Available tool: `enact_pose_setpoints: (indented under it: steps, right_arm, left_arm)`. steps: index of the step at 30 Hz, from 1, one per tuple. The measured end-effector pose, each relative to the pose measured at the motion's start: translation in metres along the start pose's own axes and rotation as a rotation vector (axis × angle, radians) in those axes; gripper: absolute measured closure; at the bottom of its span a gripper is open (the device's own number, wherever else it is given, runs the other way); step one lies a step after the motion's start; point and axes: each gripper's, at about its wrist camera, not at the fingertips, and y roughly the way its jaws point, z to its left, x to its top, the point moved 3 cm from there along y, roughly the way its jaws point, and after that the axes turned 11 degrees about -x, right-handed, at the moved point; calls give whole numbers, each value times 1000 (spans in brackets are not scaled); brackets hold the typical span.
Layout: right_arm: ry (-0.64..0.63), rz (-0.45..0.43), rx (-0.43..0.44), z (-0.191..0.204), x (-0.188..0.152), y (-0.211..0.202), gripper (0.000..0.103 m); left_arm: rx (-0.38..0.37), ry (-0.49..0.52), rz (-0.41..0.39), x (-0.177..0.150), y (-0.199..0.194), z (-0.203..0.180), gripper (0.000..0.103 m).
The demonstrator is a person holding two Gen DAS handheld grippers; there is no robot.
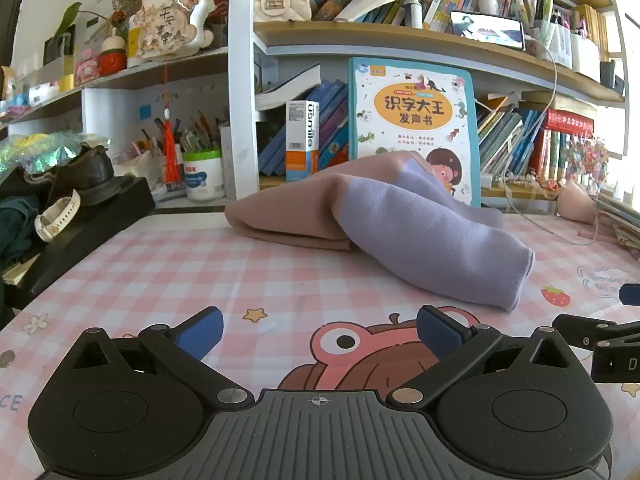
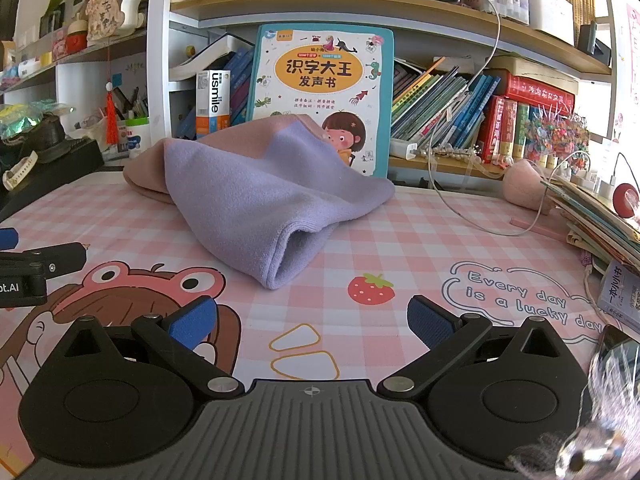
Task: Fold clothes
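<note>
A pink and lilac garment lies in a loose folded heap on the pink checked desk mat, its lilac sleeve end pointing toward me. In the right wrist view the same garment shows its open lilac cuff just ahead. My left gripper hovers low over the mat, short of the garment, open with nothing between its blue pads. My right gripper is likewise open and empty, a little in front of the cuff. Each gripper's edge shows in the other's view.
A children's book stands upright behind the garment against crowded bookshelves. A black box with a watch and shoe is at the left. A white cable, a pink pouch and stacked books lie at the right.
</note>
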Motion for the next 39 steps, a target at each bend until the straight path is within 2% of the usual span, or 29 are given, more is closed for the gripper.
enact_pose_setpoints:
  steps: [20, 39]
  right_arm:
    - [3, 2, 1, 0, 0, 0, 0]
    - [-9, -1, -10, 3, 0, 0, 0]
  left_arm:
    - [8, -17, -13, 1, -2, 2, 0]
    - [27, 36, -6, 1, -1, -7, 0]
